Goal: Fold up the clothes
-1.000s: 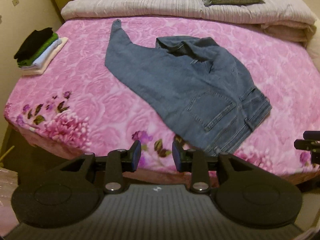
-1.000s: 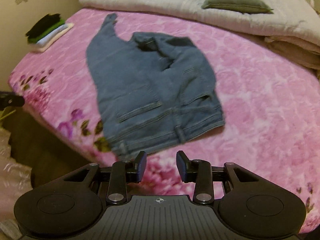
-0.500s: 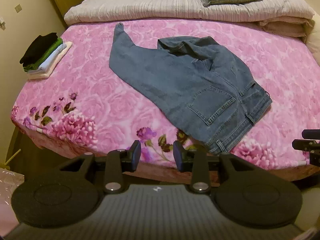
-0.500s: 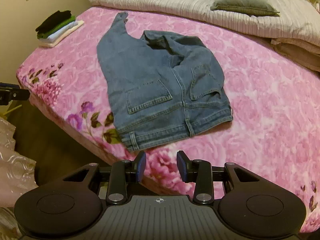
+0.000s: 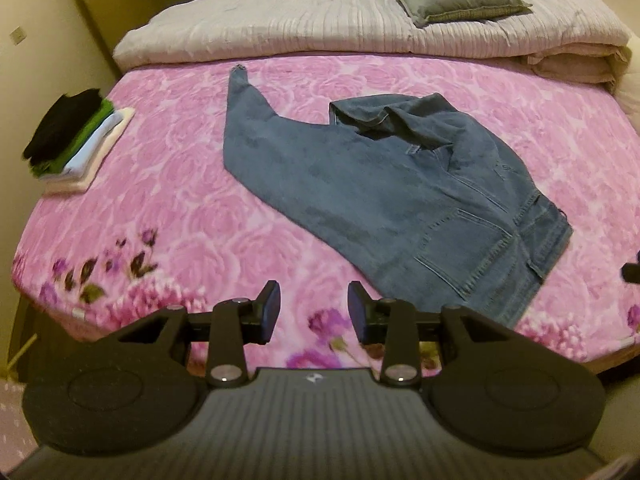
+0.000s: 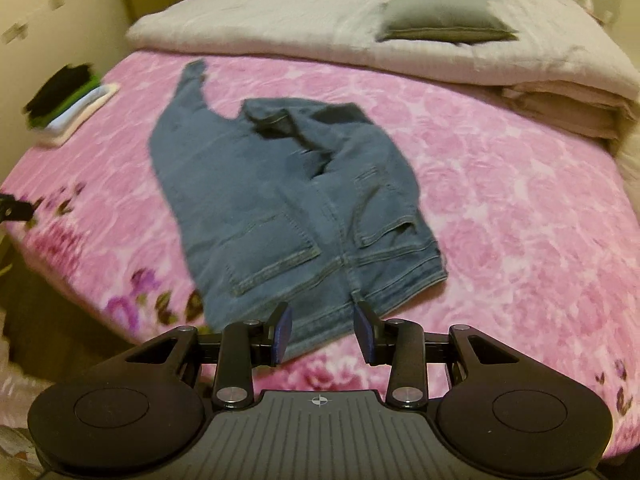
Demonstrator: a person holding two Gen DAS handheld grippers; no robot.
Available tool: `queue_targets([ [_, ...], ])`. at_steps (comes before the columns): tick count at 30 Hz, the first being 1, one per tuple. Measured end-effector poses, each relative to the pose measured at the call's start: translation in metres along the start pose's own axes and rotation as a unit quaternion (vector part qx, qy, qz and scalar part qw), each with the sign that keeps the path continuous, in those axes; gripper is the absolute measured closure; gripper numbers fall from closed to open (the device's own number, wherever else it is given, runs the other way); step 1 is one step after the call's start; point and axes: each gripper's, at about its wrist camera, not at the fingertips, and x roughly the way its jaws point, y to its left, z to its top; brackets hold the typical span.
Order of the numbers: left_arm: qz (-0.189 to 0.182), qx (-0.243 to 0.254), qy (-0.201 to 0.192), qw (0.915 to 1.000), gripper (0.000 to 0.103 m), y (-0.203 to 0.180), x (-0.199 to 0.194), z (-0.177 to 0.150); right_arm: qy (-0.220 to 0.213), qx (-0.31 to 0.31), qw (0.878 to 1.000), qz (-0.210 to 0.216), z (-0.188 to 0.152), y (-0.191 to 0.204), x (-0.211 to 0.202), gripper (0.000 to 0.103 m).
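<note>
- Far left on the pink blanket [image 5: 168, 216], a stack of folded clothes [image 5: 74, 140] sits near the edge of the bed, well clear of the action.
- Left gripper [image 5: 313, 312] hangs over the near edge of the bed, jaws apart and just eased wider, nothing between them, only flowered blanket below.
- The jeans [image 5: 384, 196] lie up and to the right of it, back pockets up, one leg reaching toward the folded quilt [image 5: 320, 28], the other doubled over near the waist.
- Risk here: a pinch from this spot would likely catch blanket, not denim, and drag the cover.
- Right gripper [image 6: 322, 334] is empty too, jaws apart, hovering right at the waistband, which lies just beyond the fingertips near the bed edge.
- Risk there: the waist sits close to the drop, so a careless tug could slide the jeans off; grabbing only the top layer would probably leave the doubled leg bunched.
- Grey pillow [image 6: 444, 20] rests far back, no trouble.
</note>
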Motion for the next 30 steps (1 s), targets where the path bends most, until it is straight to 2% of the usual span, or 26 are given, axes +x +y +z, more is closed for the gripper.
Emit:
queue_targets([
  [4,-0.026,0.038,-0.001,0.9989,0.07,0.042,0.034,0.025,0.006,0.062,0.997,-0.043,0.015,0.008,0.018,0.064],
  [9,-0.068,0.076,0.01,0.9947,0.068,0.096,0.082,0.053,0.024,0.146,0.985,-0.089,0.024,0.04,0.042,0.06],
  [12,-0.1,0.09,0.015,0.9908,0.066,0.122,0.106,0.063,0.028,0.236,0.968,-0.08,0.016,0.053,0.049,0.057],
  [14,-0.131,0.086,0.03,0.9872,0.066,0.14,0.13,0.068,0.025,0.32,0.945,-0.066,0.003,0.059,0.054,0.056],
  [15,-0.144,0.08,0.039,0.9856,0.066,0.148,0.141,0.07,0.023,0.363,0.93,-0.059,-0.006,0.062,0.056,0.055],
  [18,-0.173,0.041,0.065,0.982,0.066,0.174,0.178,0.076,0.011,0.494,0.869,-0.03,-0.041,0.066,0.061,0.055],
  [23,-0.202,-0.044,0.097,0.9734,0.064,0.208,0.231,0.078,-0.03,0.673,0.739,-0.004,-0.103,0.068,0.073,0.053],
  [26,-0.209,-0.078,0.106,0.969,0.063,0.221,0.256,0.08,-0.065,0.745,0.664,0.005,-0.132,0.071,0.085,0.051],
  [30,-0.218,-0.121,0.108,0.9622,0.061,0.234,0.293,0.089,-0.113,0.81,0.575,0.009,-0.162,0.076,0.106,0.049],
])
